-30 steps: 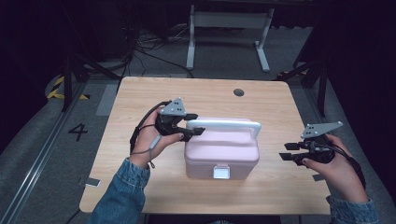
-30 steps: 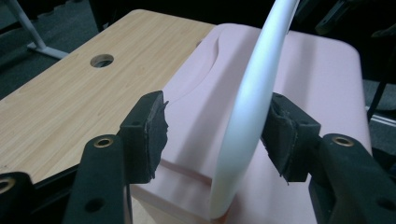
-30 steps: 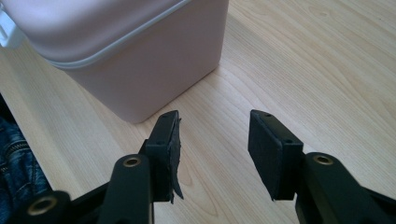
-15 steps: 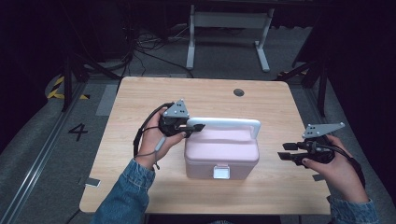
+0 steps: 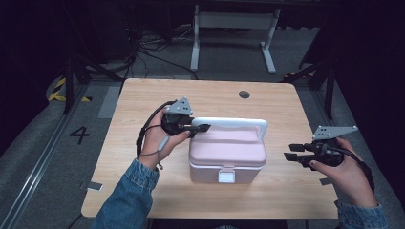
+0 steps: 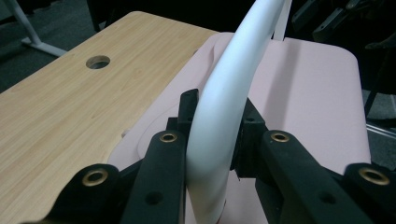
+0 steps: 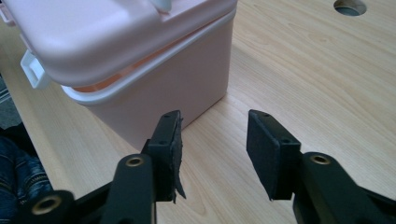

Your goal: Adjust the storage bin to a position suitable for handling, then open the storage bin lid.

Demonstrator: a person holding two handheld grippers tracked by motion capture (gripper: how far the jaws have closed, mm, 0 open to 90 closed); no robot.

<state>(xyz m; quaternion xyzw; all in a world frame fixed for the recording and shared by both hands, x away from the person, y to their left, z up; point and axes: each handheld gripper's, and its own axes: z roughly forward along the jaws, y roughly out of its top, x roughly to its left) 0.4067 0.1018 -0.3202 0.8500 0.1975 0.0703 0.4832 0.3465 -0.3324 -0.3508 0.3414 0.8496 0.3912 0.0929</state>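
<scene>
we find the pink box [image 5: 227,155] at mid-counter [image 5: 143,95], nearer the front edge. the left gripper [image 5: 203,128] has its fingers clamped on the white handle [image 5: 234,122] (raised upright). the right gripper [image 5: 292,151] sits near the right edge, fingers wide, just closing slightly, nothing between them.

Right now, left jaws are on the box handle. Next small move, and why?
Probably a short, slow lift with the left gripper to test the hold. Its jaws are clamped on the white handle near its left end, so the pink box may tilt. The right gripper is open beside the box, jaws just easing inward with nothing between them; keep it near to steady.
</scene>
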